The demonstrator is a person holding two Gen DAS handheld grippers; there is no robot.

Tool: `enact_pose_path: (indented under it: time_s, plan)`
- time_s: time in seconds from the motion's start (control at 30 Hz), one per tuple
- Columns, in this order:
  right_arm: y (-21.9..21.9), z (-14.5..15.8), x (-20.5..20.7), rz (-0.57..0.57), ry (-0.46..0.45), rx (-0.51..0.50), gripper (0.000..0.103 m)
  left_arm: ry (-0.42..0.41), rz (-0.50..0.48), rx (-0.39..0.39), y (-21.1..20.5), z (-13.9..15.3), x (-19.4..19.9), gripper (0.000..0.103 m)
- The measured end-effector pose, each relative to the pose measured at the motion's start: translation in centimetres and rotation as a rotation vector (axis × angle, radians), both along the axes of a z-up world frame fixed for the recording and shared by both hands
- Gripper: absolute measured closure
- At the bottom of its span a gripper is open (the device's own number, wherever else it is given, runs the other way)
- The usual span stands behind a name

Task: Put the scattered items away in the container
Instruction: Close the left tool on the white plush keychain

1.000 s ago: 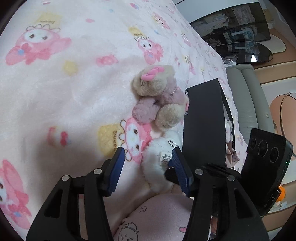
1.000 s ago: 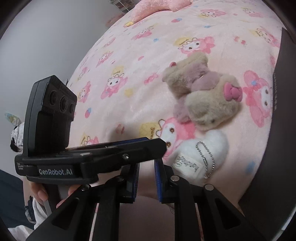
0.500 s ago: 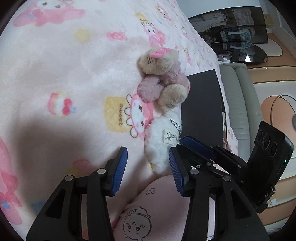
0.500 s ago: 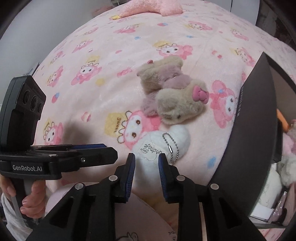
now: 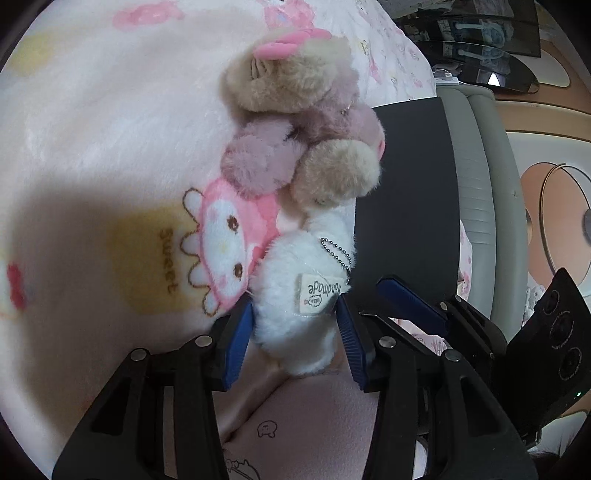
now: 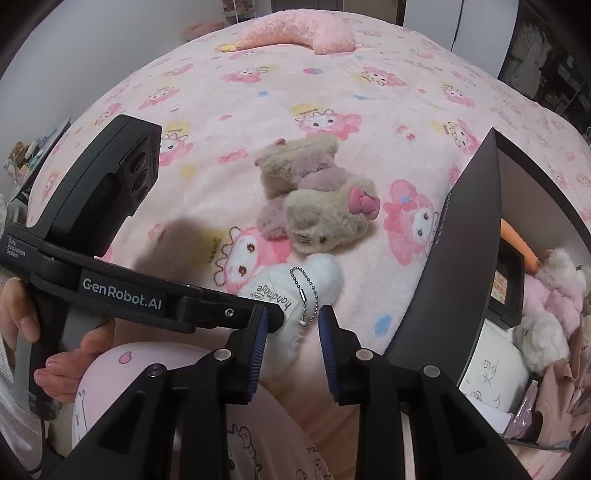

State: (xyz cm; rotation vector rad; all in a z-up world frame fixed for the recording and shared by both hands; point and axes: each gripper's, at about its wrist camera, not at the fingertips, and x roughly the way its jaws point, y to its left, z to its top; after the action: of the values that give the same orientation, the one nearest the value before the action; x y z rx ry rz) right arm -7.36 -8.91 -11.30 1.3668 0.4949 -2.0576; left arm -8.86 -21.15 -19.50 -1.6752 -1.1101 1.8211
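A white plush keychain [image 5: 295,295] with a "handmade" tag and ball chain lies on the pink blanket, also in the right wrist view [image 6: 295,291]. My left gripper [image 5: 293,317] is open with its blue pads either side of the plush, close to touching. A beige and mauve plush cat [image 5: 303,122] with a pink bow lies just beyond it [image 6: 317,199]. My right gripper [image 6: 290,332] is open and empty, just short of the white plush. The black container [image 6: 465,236] stands at the right with plush toys inside.
The pink cartoon-print blanket [image 6: 258,92] covers the bed. A pink plush pillow [image 6: 295,33] lies at the far edge. A pink-clad knee [image 5: 314,424] is below the grippers. A grey sofa [image 5: 476,166] and glass tables stand beyond the bed.
My left gripper has moved forward and its pads now straddle the white plush. My right gripper has opened wider and pulled back, bringing the container's inside into view.
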Motion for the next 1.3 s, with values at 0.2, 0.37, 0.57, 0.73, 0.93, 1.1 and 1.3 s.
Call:
enact_pose_path:
  time_s: [0.2,0.37,0.57,0.73,0.93,1.1,1.3]
  plan:
    - [-0.6,-0.9,-0.6,-0.01,-0.002,0.003,0.084,0.013,0.02,0.01,-0.2,0.2,-0.2,0.068]
    - [-0.3,-0.6,-0.2,-0.012,-0.021,-0.014,0.084,0.068,0.084,0.032,-1.0,1.4,1.0,0.071]
    - [0.6,0.5,0.4,-0.004,-0.032,-0.047,0.083,0.155,0.192,-0.101,-2.4,4.7,3.7,0.075]
    - [0.5,-0.4,-0.4,-0.009,-0.136,-0.118,0.083,0.18,0.246,-0.252,-4.7,5.4,5.9,0.074]
    - [-1.0,-0.3,-1.2,0.03,-0.197,-0.186,0.078,0.174,0.333,-0.242,-7.7,4.8,7.2,0.07]
    - [-3.0,-1.6,-1.7,0.056,-0.252,-0.148,0.073,0.115,0.359,-0.293,-7.9,3.1,6.5,0.07]
    - [-4.3,-5.4,-3.9,-0.003,-0.519,-0.225,0.073,0.084,0.369,-0.102,-8.0,1.0,6.5,0.078]
